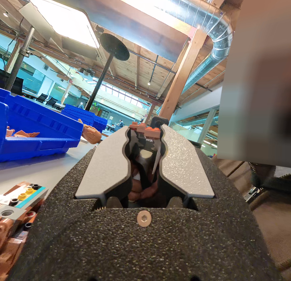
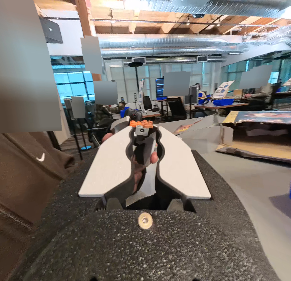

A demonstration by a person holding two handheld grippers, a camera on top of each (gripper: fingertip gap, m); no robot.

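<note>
Desk (image 1: 47,168): grey, carrying the items below.
Cardboard box (image 2: 255,141): opened flat, printed lid, on the desk to the right.
Blue bins (image 1: 44,132): two, left side; the nearer holds brown brick pieces.
Brown sleeve (image 2: 31,163): bears a small white swoosh logo.
Brick model (image 1: 17,210): partly built, near left corner.
Left tool (image 1: 145,132) and right tool (image 2: 144,128): tips meet, both closed on one small brick assembly (image 1: 146,129), orange and tan plates with a grey block, held above the desk.
</note>
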